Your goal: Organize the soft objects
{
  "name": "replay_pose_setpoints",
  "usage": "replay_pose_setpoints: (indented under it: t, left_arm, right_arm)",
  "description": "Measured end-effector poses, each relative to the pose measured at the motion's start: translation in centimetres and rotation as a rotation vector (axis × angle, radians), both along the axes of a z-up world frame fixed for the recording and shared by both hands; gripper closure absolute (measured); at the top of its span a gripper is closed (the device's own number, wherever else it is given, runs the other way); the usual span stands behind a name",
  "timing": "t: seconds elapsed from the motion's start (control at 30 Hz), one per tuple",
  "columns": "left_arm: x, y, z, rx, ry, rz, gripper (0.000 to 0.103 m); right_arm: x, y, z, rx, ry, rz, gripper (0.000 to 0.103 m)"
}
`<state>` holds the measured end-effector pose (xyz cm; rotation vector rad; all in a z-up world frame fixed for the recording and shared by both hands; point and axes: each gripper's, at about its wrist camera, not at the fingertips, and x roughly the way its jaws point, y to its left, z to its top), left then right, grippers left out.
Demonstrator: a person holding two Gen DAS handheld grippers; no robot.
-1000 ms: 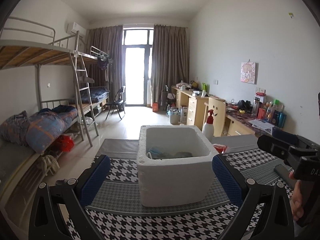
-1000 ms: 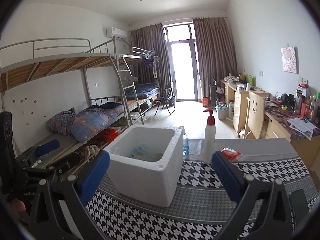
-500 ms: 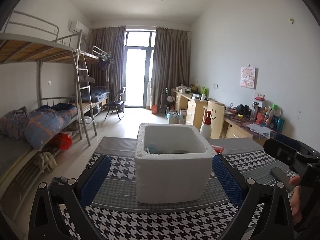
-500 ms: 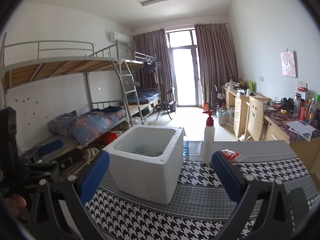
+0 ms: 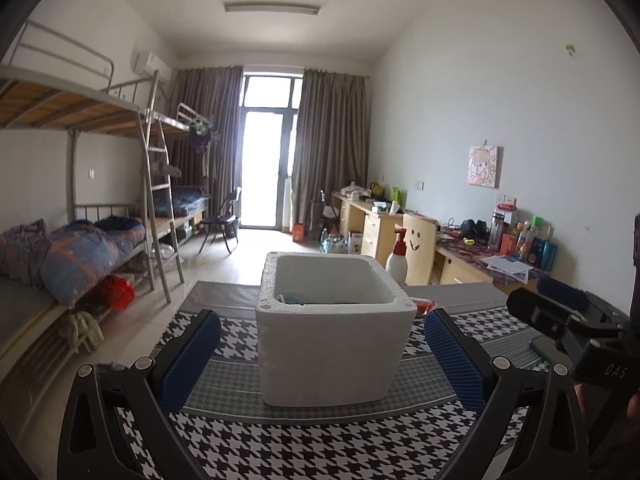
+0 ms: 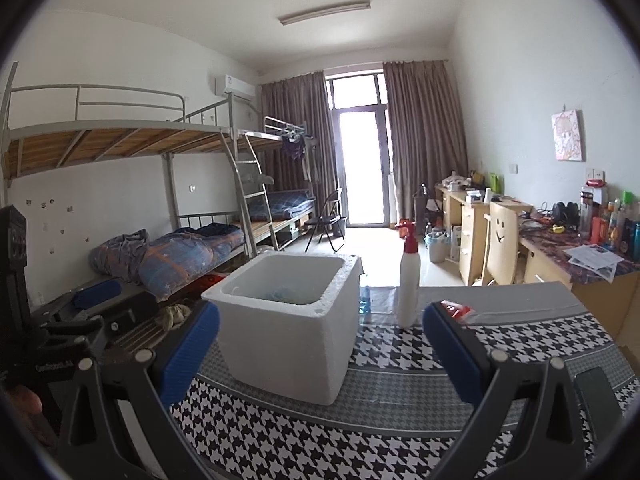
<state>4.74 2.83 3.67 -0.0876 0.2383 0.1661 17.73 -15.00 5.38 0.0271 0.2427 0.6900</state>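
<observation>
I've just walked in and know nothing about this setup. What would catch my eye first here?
Probably the white foam box, standing open in the middle of the houndstooth tablecloth with something bluish lying inside. Framing it are the blue-padded left tongs, open and empty; the right tongs are open and empty too. Beside the box stands a white pump bottle with a red top.

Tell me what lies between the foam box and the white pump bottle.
Right wrist view: a clear plastic water bottle, partly hidden behind foam box, left of pump bottle.
</observation>
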Motion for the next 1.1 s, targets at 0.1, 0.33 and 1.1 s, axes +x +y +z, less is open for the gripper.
replay_pose_setpoints:
  t: [0.1, 0.33, 1.1]
  left_arm:
    - [-0.2, -0.4, -0.2, 0.015, -0.006, -0.003, 0.001]
    - [-0.3, -0.4, -0.8, 0.024, -0.013, 0.016, 0.001]
    - [-1.2, 0.0, -2.0, 0.016, -0.040, 0.017, 0.001]
  right_arm:
    - [-0.2, -0.2, -0.3, 0.010, 0.001, -0.003, 0.000]
    - [-0.4, -0.6, -0.9, 0.006, 0.003, -0.001, 0.000]
    - [-1.8, -1.5, -3.1, -0.009, -0.028, -0.059, 0.000]
